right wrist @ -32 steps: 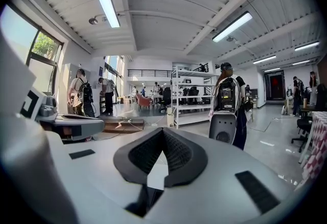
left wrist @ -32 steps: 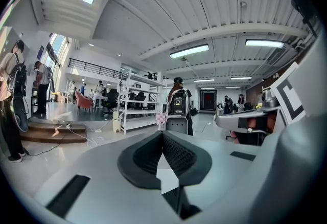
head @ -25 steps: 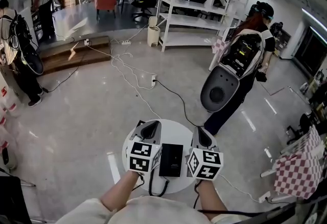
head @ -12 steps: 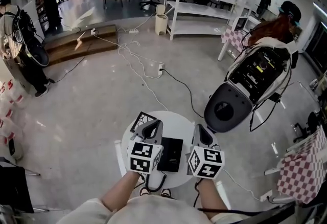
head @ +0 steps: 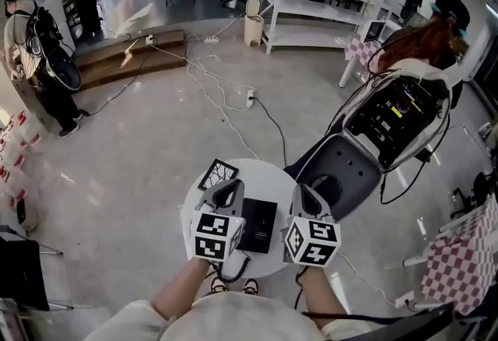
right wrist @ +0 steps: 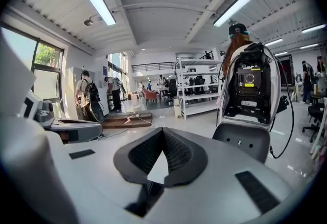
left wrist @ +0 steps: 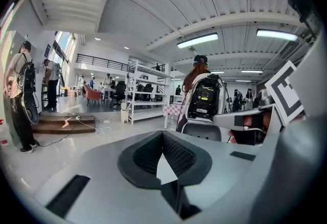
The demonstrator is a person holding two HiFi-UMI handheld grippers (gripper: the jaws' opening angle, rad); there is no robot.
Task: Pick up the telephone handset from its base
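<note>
— What is found here, taken from the biggest thing down?

— A small round table (head: 268, 182) is set just in front of the person, and a black telephone (head: 259, 225) is laid near the middle of its top. The telephone's long axis is run away from the person, tipped a little to the right at the far end. A curly cord (head: 236, 273) is hung over the near edge, below the telephone's left near corner. A patterned card (head: 217, 174) is laid at the far left of the top.

— And the handset?

— It cannot be told apart from the dark base in the head view. From where the cord comes out, it is judged to be cradled along the left side, lengthwise like the base.

— How are the grippers placed?

— The telephone is flanked by them. The left gripper (head: 229, 190) is held over the telephone's left edge, while the right gripper (head: 303, 195) is kept apart from it on the right. Both are pointed forward, past the telephone, so the telephone is left below and behind the fingertips.

— And the jaws?

— On both grippers the jaws are brought fully together, and nothing is gripped between them.

— What does the coming move depend on?

— The left gripper is judged the nearer. It would have to be opened, tilted down, and its jaws set across the handset's long axis.
</note>
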